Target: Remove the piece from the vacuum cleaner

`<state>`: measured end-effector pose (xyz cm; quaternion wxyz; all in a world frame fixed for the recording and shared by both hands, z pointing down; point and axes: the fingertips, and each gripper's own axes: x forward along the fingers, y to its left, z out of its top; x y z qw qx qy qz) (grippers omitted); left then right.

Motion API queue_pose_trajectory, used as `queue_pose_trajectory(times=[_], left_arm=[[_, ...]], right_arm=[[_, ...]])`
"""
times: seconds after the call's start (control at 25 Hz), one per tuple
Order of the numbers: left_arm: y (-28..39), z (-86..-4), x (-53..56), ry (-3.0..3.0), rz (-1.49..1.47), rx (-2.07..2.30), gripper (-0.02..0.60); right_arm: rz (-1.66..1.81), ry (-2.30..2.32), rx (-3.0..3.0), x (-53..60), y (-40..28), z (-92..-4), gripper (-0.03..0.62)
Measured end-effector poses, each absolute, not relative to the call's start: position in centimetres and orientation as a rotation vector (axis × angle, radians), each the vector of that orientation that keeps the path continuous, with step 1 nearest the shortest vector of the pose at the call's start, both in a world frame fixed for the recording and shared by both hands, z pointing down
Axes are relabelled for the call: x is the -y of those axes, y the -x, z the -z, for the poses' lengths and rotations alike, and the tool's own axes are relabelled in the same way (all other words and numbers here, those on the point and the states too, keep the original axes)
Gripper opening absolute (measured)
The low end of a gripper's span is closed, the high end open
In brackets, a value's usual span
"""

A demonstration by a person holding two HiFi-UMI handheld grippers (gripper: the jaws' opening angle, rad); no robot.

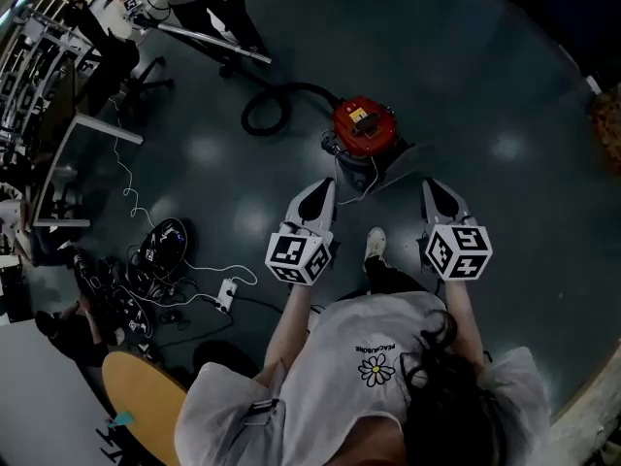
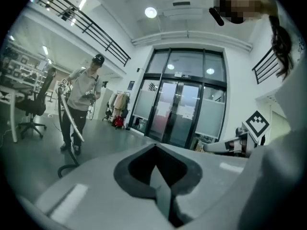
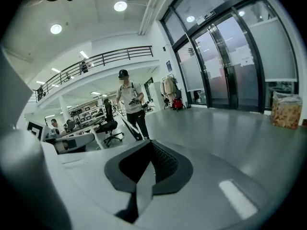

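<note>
Operator and 2 hand-held grippers: appearance as I log it.
Worn: pale grey short-sleeved T-shirt [image 1: 320, 396] with 1 daisy print [image 1: 376, 369] under small lettering, dark trousers [image 1: 388, 278], 1 white shoe [image 1: 375, 244] showing; dark hair [image 1: 456, 386]. Left gripper [image 1: 326, 184] and right gripper [image 1: 431, 184]: pale grey tapered shells, dark inner pads, white left cube [image 1: 298, 257] and right cube [image 1: 458, 251] with black square markers.

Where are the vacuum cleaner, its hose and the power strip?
vacuum cleaner [image 1: 363, 124]: head view, red lid.
hose [image 1: 245, 115]: head view, curled floor loop.
power strip [image 1: 227, 294]: head view, its middle.
</note>
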<state>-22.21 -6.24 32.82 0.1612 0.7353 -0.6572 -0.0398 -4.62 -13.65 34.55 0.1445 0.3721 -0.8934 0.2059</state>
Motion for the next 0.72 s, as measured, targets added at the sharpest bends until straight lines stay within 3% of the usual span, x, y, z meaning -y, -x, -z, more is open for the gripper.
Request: queue_pose_trajectory(times=[0.36, 0.44, 0.72], left_arm=[[19.9, -32.0, 15.0, -2.309, -0.306, 1.692, 0.002], [19.0, -34.7, 17.2, -2.365, -0.473, 1.621, 0.002], [18.4, -52.5, 30.0, -2.184, -0.920, 1.303, 0.002]], right_arm=[[-0.920, -1.180, 2.435, 21.7, 1.4, -36.4, 0.026], [-1.018, -1.207, 2.398, 23.4, 0.3, -38.3, 0.084], [-1.705, -1.222, 2.111, 33.2, -0.8, -48.7, 0.152]])
